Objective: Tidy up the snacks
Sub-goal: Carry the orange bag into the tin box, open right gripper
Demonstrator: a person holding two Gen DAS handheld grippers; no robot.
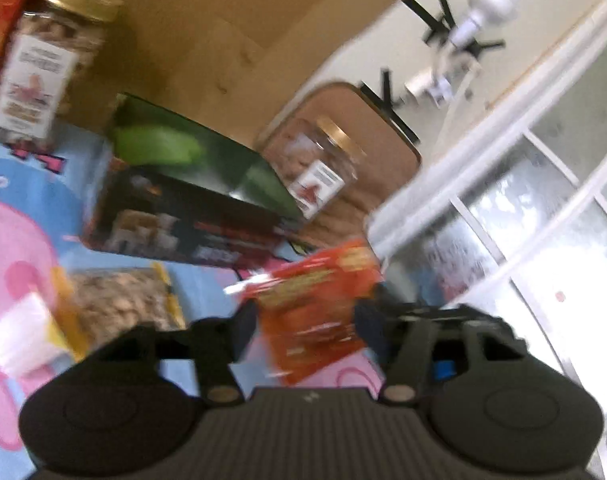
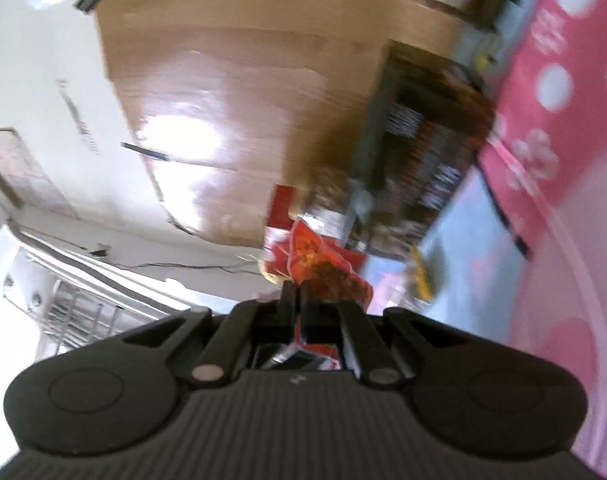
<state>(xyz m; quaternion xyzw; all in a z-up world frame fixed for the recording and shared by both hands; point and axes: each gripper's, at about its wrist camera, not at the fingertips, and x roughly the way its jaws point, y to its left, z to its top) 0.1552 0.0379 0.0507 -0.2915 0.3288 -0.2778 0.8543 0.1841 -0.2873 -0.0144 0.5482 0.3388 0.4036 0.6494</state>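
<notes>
In the blurred left wrist view an orange-red snack packet [image 1: 319,304] sits between the fingers of my left gripper [image 1: 309,320], whose jaws stand wide apart; I cannot tell if they touch it. Behind it lie a dark green box [image 1: 191,200], a clear bag of nuts [image 1: 123,304] and two gold-lidded jars [image 1: 43,60] [image 1: 319,164]. In the right wrist view my right gripper [image 2: 296,300] is shut on a red-orange snack packet [image 2: 323,268], held above the bedcover. A dark box [image 2: 415,152] lies beyond it.
The snacks lie on a blue and pink cartoon bedcover [image 1: 19,220], also in the right wrist view [image 2: 543,200]. A wooden headboard [image 2: 231,100] stands behind. A window with white bars [image 1: 523,200] is at the right. A chair [image 1: 355,120] stands beyond the bed.
</notes>
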